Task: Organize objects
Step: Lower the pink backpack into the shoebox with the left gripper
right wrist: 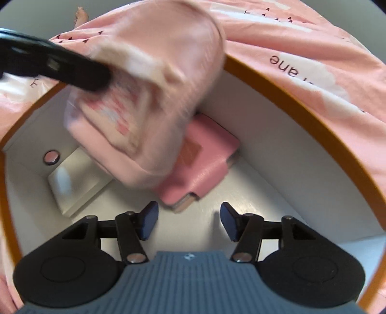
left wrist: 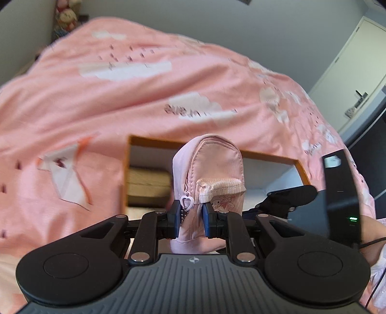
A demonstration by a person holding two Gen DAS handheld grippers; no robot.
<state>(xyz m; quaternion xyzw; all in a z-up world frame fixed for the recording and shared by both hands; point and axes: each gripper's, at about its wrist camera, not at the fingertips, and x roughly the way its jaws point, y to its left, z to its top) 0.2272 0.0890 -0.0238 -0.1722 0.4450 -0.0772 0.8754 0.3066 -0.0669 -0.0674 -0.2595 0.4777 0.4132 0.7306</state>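
A small pink backpack-shaped pouch [left wrist: 208,169] with a heart zip pull stands between the blue pads of my left gripper [left wrist: 192,217], which is shut on its lower part. Behind it lies an orange-rimmed box [left wrist: 154,142] with white inner walls. In the right wrist view the same pouch [right wrist: 149,96] hangs blurred over the box [right wrist: 277,96], with a dark finger of the left gripper across its upper left. My right gripper [right wrist: 189,222] stands open above the box floor, nothing between its pads. A pink wallet [right wrist: 205,159] lies on the floor, partly under the pouch.
A white flat case [right wrist: 79,178] and a small round pink item [right wrist: 51,157] lie in the box's left part. A pink bedcover [left wrist: 144,84] with cloud prints spreads around the box. A white door [left wrist: 357,72] stands far right, and plush toys [left wrist: 67,17] sit far left.
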